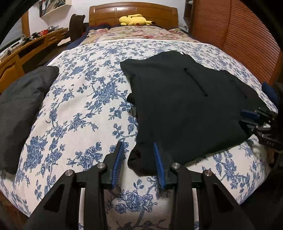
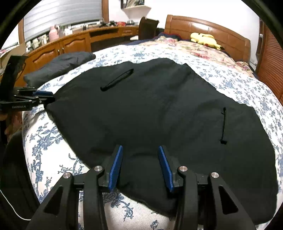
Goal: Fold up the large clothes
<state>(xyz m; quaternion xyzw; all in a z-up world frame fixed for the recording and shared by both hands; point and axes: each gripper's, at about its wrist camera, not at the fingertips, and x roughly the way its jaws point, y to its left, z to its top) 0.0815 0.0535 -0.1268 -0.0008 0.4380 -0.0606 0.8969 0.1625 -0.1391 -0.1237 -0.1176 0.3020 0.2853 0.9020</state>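
Roughly crosswise on the bed, the black garment (image 2: 150, 113) is lying with its long axis running from the near left edge, beside the left gripper (image 1: 138, 163), toward the far right side by the louvred wooden doors (image 1: 235, 40). It is looking flat and matte, with two slit pockets and a thin drawstring (image 2: 223, 123) lying on top. One near corner is sitting between the parted fingers of the left gripper, whose blue pads (image 1: 117, 164) are standing apart and clamping nothing. The right gripper (image 2: 140, 167) is likewise hanging released, its fingers spread over the garment's near hem. A blue-flowered white bedspread (image 1: 84, 109) is covering the bed, with a dark grey folded piece (image 1: 21, 109) lying at the left edge, well apart. A yellow plush toy (image 1: 134, 19) is resting by the wooden headboard (image 1: 132, 10), and a wooden desk (image 2: 74, 42) is running along the wall.
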